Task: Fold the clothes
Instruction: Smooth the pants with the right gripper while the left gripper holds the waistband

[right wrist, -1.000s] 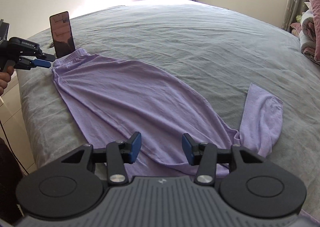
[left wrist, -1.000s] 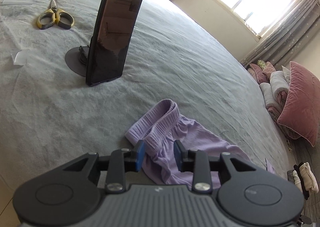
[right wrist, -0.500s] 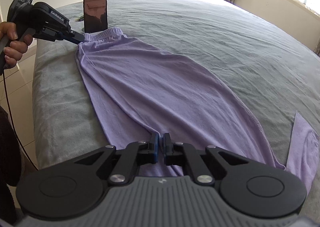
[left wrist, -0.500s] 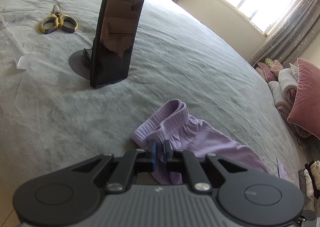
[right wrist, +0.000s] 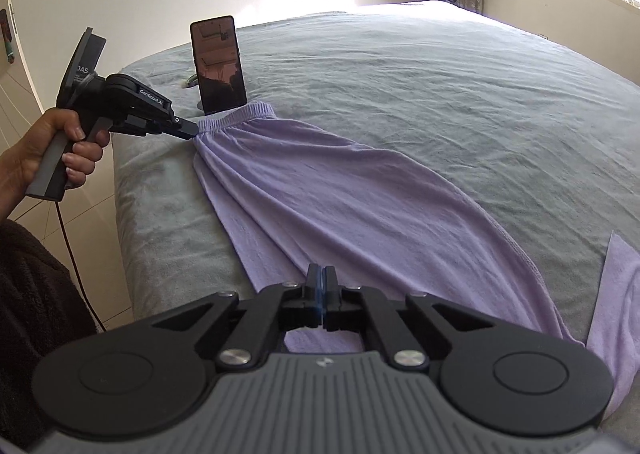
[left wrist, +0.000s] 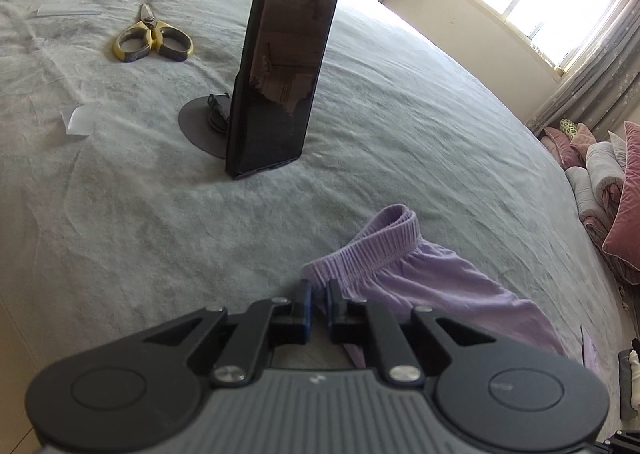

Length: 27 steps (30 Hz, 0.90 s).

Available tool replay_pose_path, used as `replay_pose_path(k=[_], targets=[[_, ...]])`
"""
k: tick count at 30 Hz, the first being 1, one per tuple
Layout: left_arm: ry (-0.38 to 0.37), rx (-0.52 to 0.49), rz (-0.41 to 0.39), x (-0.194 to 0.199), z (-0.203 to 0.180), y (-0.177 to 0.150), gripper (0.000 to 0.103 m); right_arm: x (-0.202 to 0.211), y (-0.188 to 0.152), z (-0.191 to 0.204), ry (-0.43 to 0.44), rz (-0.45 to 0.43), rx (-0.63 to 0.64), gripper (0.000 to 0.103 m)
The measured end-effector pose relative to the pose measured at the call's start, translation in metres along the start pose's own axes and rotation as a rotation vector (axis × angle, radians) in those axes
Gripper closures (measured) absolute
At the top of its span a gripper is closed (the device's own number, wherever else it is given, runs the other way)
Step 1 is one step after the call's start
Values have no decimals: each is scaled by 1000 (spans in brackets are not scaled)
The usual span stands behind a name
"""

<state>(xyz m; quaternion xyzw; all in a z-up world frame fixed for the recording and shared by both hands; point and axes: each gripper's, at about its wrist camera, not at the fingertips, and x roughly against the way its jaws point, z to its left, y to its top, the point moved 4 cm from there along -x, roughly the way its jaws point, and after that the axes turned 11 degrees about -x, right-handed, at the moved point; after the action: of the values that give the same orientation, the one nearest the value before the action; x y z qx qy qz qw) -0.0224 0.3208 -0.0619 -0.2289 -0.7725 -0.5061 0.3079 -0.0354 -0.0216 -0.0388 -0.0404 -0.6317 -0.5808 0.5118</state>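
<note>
Here we had the left tongs [left wrist: 317, 304] pinched on the waistband and the right tongs [right wrist: 321, 296], jaws easing open, on the near edge of the trousers [right wrist: 340, 193] spread over the bed [right wrist: 460, 85], so a lift could slip that edge free.

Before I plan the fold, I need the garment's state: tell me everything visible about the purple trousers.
The trousers are pale purple, a thin soft knit, with a ribbed elastic waistband. They lie stretched along the near edge of the grey bed, one leg's end flipped out to the right. The left tool pinches the waistband's corner just in front of the standing phone; the right tool is shut on the near edge of a leg. Light wrinkles run lengthwise.
</note>
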Motion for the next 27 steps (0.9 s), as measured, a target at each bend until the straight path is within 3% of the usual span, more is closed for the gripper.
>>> replay_pose_path(k=[4,6,9,12,14,17,27], targets=[[9,-37,-39,9,-4,4,82,-9,-4,-3,-32,34,16,89],[16,-48,-56,13,-5,7,81,-10,-3,-5,-37,34,12,86],[22,-63,-79,17,-6,11,79,-9,-1,-8,-43,27,4,63],[15,-72,-98,20,-9,13,71,-9,2,-9,-48,17,-6,63],[3,-81,-103,20,-12,13,58,-8,3,-9,-51,12,-11,63],[-11,-109,-102,18,-18,13,48,-8,3,-10,-65,7,-15,63],[-4,-146,-118,17,-26,15,46,-11,-4,-13,-91,21,-2,63]])
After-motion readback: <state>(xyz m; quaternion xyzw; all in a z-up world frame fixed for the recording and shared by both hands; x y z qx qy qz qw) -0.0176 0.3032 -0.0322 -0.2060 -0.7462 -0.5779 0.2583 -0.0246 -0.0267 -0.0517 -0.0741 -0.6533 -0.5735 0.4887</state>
